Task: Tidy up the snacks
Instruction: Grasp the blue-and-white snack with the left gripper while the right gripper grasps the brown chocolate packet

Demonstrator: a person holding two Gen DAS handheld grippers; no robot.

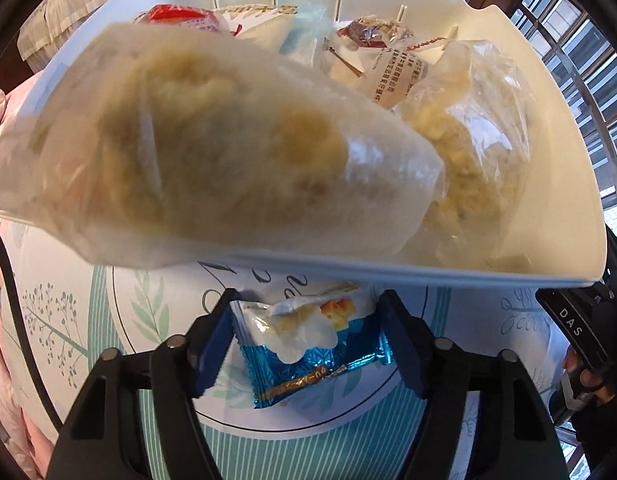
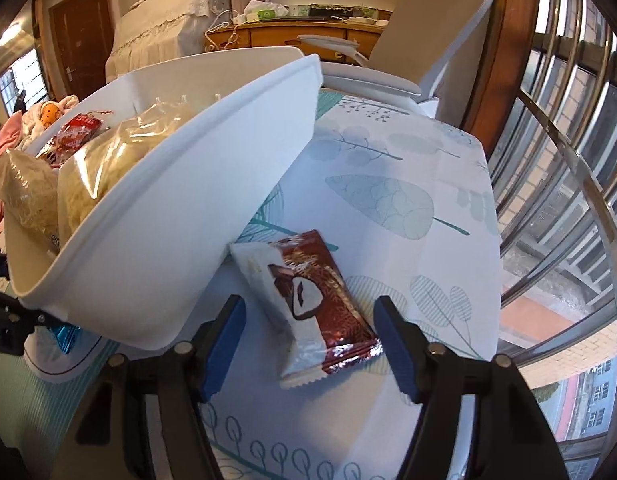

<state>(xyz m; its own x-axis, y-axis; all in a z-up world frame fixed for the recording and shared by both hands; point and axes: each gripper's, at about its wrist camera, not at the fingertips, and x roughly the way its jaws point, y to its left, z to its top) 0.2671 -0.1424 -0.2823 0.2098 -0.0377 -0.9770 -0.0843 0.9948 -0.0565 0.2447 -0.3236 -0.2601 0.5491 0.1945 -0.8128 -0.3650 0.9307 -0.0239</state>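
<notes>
A white plastic basket point(image 1: 540, 184) holds several wrapped snacks; it also shows in the right wrist view point(image 2: 196, 216). A clear bag of pale snack point(image 1: 212, 148), blurred, hangs over the basket's near rim. My left gripper point(image 1: 308, 340) is open around a blue and white snack packet point(image 1: 308, 344) that lies on the tablecloth. My right gripper point(image 2: 308, 340) is open on either side of a brown and white snack packet point(image 2: 312, 300) lying on the table beside the basket.
The table point(image 2: 388, 184) has a white cloth with teal leaf prints. A white chair point(image 2: 428, 40) stands at its far side, with window bars point(image 2: 568, 160) to the right. A clear bag of yellow snack point(image 1: 468, 140) lies in the basket's right side.
</notes>
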